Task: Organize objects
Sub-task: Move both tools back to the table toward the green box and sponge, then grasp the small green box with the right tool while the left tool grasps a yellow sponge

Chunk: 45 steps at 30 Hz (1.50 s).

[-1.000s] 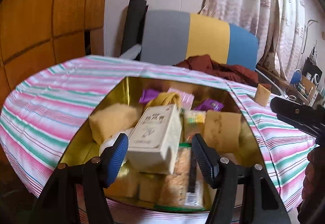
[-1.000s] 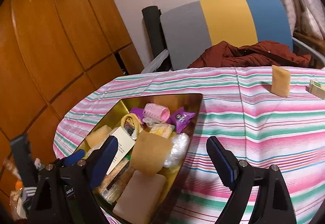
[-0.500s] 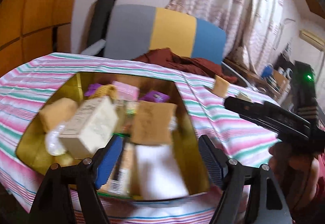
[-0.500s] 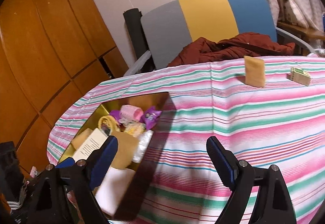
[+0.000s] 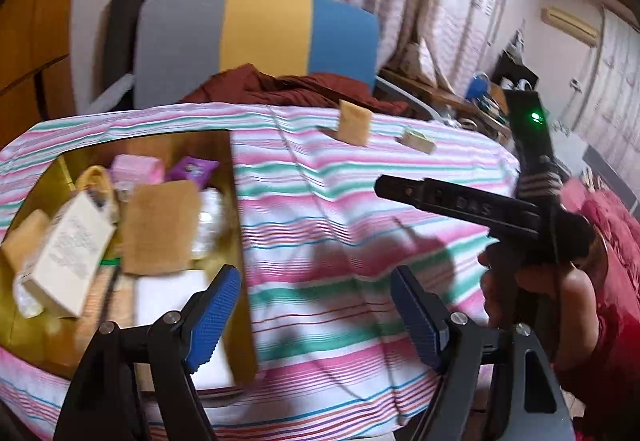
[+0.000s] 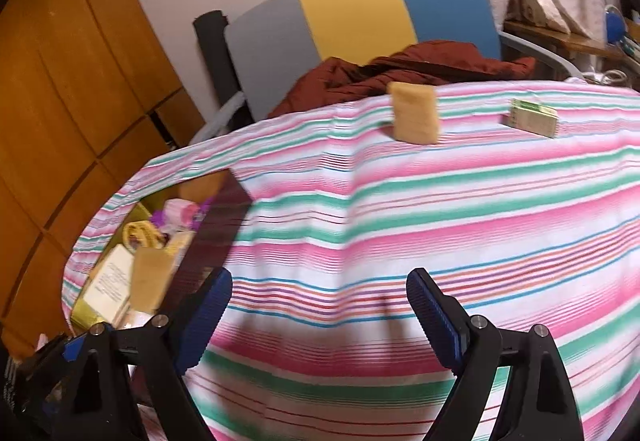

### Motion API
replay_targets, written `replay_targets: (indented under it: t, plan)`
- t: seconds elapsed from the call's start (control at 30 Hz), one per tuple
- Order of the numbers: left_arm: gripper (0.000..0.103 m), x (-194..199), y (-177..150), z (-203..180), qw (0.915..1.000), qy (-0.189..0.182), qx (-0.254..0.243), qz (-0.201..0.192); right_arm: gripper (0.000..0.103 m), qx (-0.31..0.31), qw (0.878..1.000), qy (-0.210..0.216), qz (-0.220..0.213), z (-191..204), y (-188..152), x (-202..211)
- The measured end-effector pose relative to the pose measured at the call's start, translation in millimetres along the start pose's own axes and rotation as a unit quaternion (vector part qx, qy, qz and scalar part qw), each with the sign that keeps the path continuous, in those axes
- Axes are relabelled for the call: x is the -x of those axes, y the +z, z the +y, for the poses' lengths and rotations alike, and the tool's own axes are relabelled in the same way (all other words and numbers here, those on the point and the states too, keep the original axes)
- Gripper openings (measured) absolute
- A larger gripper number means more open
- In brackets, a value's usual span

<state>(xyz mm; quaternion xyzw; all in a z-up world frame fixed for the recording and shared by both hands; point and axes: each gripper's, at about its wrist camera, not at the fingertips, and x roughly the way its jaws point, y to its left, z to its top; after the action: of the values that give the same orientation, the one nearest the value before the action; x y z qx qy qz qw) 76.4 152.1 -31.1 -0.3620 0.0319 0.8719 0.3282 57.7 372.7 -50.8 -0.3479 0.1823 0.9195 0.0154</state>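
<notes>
A gold tin [image 5: 168, 145] sits at the table's left, filled with several items, among them a white carton [image 5: 66, 253], a tan packet [image 5: 160, 225] and a pink roll [image 5: 136, 169]. My left gripper [image 5: 316, 317] hovers open and empty over the tin's right rim and the striped cloth. The right gripper [image 6: 320, 321] is open too, with only cloth between its blue pads. Far across the table a tan packet [image 6: 414, 117] stands upright beside a small green-and-beige box [image 6: 534, 119]. Both also show in the left wrist view: the packet [image 5: 354, 125] and the box [image 5: 418, 139].
A pink, green and white striped cloth [image 6: 440, 209] covers the round table. Behind it stands a grey, yellow and blue chair [image 6: 360, 5] with a dark red garment [image 6: 400, 69]. A person's hand [image 5: 532, 281] grips the other tool at the right. Wooden panels line the left.
Both views have swung right, off the tin and over the striped cloth. The left jaws widened and the white carton that sat between them now lies in the tin.
</notes>
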Motion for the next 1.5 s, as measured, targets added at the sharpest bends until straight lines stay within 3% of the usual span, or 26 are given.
replay_targets:
  t: [0.27,0.47,0.83,1.0,1.17,1.3,1.37,1.5]
  plan:
    - [0.079,-25.5,0.3,-28.0,0.999,-0.022,-0.017,0.036,0.09,-0.045,0.998,-0.044,-0.002,-69.3,8.4,0.0]
    - [0.079,-41.2,5.7,-39.7,0.9982,-0.028,-0.021,0.05,0.09,-0.065,0.995,-0.078,-0.01,-124.3,35.4,1.8]
    - [0.079,-63.5,7.4,-46.4,0.9965,-0.027,-0.014,0.078,0.09,0.013,0.992,-0.126,-0.023,-192.4,120.4,-33.5]
    - [0.079,-66.4,7.7,-45.6,0.996,-0.021,-0.011,0.086,0.09,0.086,0.984,-0.155,0.004,-202.0,157.0,-67.6]
    - [0.079,-67.7,9.7,-41.2,0.9957,-0.012,-0.006,0.092,0.088,0.1,0.981,-0.159,0.042,-214.2,179.2,-98.9]
    - [0.079,-68.0,11.6,-38.8,0.9959,-0.008,0.001,0.09,0.072,0.076,0.985,-0.132,0.075,-229.7,180.0,-114.5]
    - [0.079,-69.6,12.4,-39.3,0.9958,-0.01,0.003,0.091,0.054,0.069,0.987,-0.115,0.089,-232.3,173.4,-116.6]
    - [0.079,-76.8,16.4,-43.9,0.9956,-0.016,-0.002,0.092,0.042,0.052,0.991,-0.096,0.076,-228.3,159.0,-109.6]
